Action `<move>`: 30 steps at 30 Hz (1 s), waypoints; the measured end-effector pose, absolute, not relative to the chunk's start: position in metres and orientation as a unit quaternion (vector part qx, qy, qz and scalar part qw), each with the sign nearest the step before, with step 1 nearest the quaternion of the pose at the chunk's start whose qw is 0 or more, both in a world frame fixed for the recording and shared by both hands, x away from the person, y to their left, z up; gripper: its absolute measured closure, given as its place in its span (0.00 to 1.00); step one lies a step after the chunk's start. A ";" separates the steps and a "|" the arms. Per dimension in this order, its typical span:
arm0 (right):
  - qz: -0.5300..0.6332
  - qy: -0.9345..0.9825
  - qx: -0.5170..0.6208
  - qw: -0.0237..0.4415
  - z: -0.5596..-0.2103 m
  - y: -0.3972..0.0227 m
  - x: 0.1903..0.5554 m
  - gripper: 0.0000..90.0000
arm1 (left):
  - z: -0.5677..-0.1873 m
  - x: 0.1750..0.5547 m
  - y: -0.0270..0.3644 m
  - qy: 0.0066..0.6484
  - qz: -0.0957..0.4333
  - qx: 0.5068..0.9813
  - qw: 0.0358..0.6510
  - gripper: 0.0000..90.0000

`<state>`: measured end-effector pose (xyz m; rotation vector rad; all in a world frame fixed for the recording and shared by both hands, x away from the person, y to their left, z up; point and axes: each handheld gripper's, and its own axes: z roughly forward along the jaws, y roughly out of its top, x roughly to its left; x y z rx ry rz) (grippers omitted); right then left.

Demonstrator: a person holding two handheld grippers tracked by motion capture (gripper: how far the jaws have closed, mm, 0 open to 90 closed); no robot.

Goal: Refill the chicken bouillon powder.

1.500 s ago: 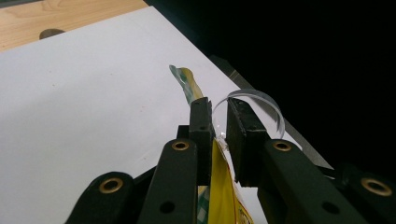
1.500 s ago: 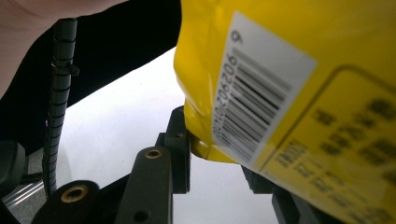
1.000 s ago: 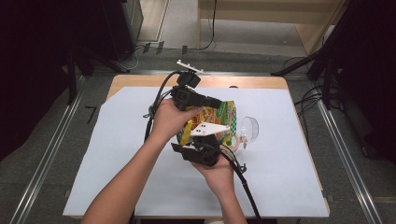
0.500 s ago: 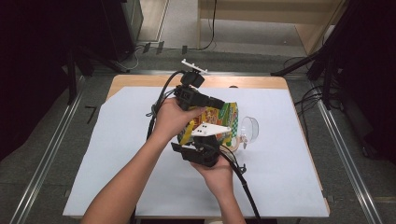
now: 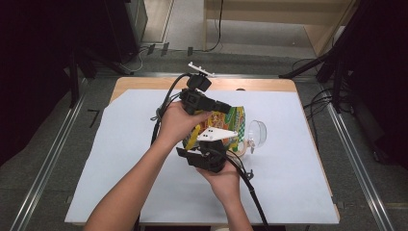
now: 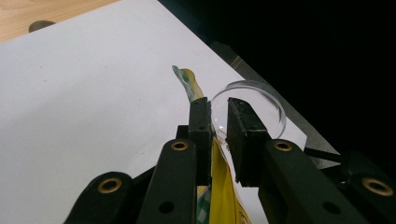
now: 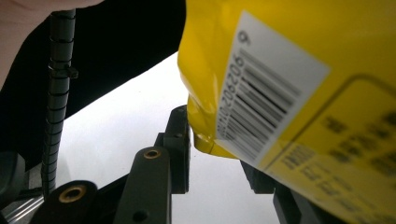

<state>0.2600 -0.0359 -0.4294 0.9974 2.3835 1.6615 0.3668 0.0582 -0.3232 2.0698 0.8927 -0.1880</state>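
A yellow and green snack bag hangs above the white sheet, held between both grippers. My left gripper reaches in from the left, and its jaws pinch the bag's thin top edge. In the left gripper view the left gripper has its jaws narrow, with yellow film between them. My right gripper comes up from below under its grey plate. In the right gripper view the bag's lower corner, near the barcode, sits between the right gripper's jaws. The far jaw is partly hidden behind the bag.
A clear round container stands just right of the bag, and its rim shows beyond my left jaws. The wooden table shows at the far edge, with a small hole. Cables trail from both grippers. Metal rails run along the floor on both sides.
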 end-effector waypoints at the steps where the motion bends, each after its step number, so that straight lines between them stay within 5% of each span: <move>1: 0.539 0.776 0.324 0.036 -0.430 -0.036 0.260 0.76 | -0.323 0.367 0.058 0.357 -0.075 0.828 0.426 0.89; 30: 0.540 0.778 0.318 0.043 -0.427 -0.032 0.258 0.76 | -0.323 0.366 0.067 0.360 -0.077 0.821 0.437 0.89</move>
